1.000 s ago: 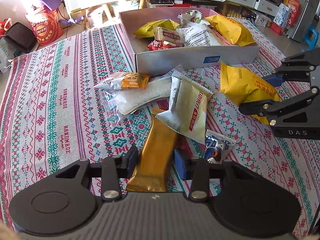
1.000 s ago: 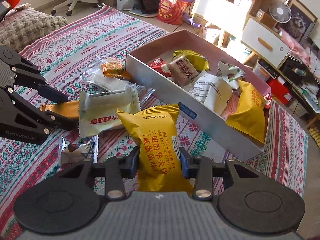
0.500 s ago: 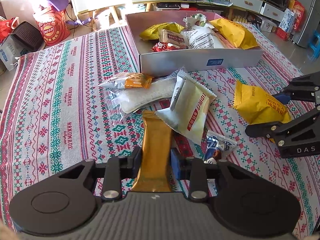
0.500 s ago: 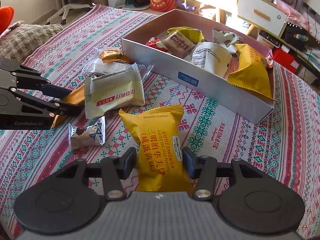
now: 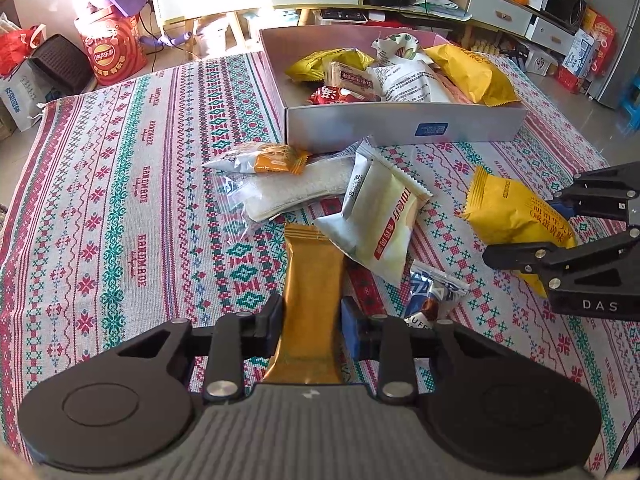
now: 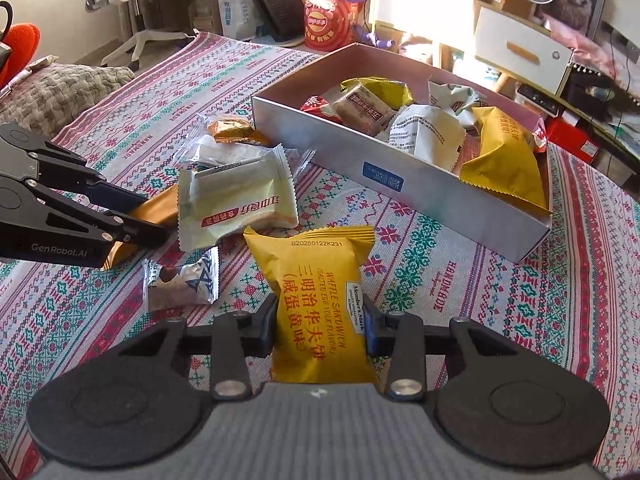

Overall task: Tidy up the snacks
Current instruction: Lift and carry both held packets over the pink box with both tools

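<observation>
About 6 packets fill the shallow grey cardboard box (image 5: 400, 128) at 12 o'clock. Left gripper (image 5: 312, 320) has just closed on the gold foil bar (image 5: 312, 280); right gripper (image 6: 320, 328) has just closed on the yellow waffle-sandwich packet (image 6: 320, 288). 4 packets remain loose on the worktop (image 5: 120, 200).

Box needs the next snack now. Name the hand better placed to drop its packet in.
Right, likely: the right gripper clamps the yellow waffle packet, free of others. The gold bar lies partly under another packet.
</observation>
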The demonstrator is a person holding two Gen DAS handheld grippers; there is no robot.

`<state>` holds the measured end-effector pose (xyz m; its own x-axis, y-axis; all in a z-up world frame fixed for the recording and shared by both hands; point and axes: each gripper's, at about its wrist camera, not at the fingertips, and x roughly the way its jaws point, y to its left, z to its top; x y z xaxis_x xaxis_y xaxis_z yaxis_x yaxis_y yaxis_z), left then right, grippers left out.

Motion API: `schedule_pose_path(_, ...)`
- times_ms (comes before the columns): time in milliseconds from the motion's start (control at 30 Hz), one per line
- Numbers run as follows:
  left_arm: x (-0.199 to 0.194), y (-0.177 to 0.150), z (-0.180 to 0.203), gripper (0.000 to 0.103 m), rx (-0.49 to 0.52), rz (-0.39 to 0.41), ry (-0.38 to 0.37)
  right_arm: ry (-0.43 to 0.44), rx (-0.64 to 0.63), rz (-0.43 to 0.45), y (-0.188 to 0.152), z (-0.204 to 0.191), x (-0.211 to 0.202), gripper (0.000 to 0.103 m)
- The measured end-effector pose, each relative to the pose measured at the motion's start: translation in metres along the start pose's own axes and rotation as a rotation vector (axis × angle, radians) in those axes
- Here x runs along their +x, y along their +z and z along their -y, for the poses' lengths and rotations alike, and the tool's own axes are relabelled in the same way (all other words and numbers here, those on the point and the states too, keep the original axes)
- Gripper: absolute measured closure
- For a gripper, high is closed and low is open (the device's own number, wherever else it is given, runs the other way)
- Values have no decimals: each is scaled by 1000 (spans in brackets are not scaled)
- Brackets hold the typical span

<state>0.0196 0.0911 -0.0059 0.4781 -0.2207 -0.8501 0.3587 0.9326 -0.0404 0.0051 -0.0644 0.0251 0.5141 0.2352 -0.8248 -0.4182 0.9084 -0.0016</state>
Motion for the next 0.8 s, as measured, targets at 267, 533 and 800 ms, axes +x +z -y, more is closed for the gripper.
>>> schedule_pose_path(267, -14, 3, -7, 66, -33, -1, -25, 15, 35, 17, 8, 1, -16, 67)
schedule_pose_path(533, -28, 11, -8, 66, -58, 20, -49, 21, 86, 31, 16, 6, -24, 67)
schedule_pose_path(800, -42, 31, -6, 66, -87, 71, -88, 22, 160, 47, 30, 17, -32, 67)
